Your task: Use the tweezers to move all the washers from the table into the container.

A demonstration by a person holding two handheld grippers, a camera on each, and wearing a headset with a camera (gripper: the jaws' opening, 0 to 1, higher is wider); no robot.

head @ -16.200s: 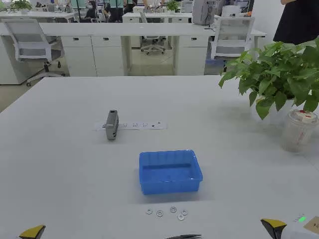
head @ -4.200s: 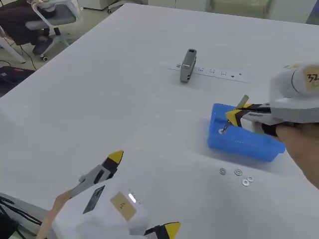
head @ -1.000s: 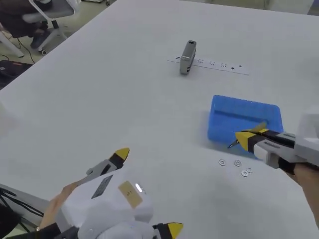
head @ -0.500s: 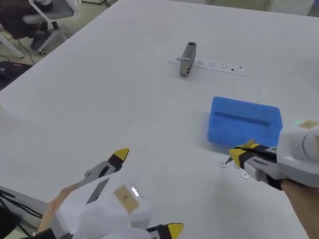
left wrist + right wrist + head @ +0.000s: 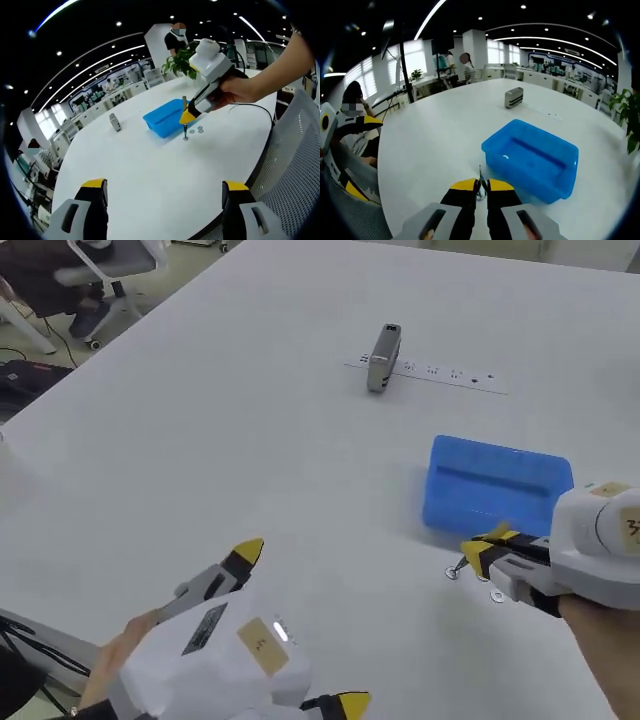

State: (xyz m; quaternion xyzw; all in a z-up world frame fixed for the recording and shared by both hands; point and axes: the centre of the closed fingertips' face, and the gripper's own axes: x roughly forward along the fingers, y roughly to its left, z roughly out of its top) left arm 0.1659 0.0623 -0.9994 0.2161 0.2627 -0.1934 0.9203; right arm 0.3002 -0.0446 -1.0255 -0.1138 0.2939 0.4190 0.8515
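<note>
The blue container [image 5: 498, 490] stands open on the white table [image 5: 250, 440]. Just in front of it lie small metal washers [image 5: 497, 596], also seen in the left gripper view as washers [image 5: 200, 129]. My right gripper [image 5: 482, 545] is shut on the tweezers [image 5: 460, 565], whose tips point down onto a washer [image 5: 452, 573] on the table. In the right gripper view the tweezers [image 5: 480, 176] stick out between the closed jaws, with the container [image 5: 532, 157] right ahead. My left gripper [image 5: 297, 627] hovers open at the table's near left, holding nothing; its jaws [image 5: 164, 186] stand wide apart.
A grey adapter [image 5: 384, 355] sits on a white power strip [image 5: 450, 375] further back on the table. A potted plant [image 5: 182, 62] stands beyond the container. Office chairs [image 5: 100, 265] and desks lie past the table's far left edge.
The right gripper has come back from the container's front edge and lowered, bringing the tweezers' tips down onto a washer on the table. The left gripper has barely moved.
</note>
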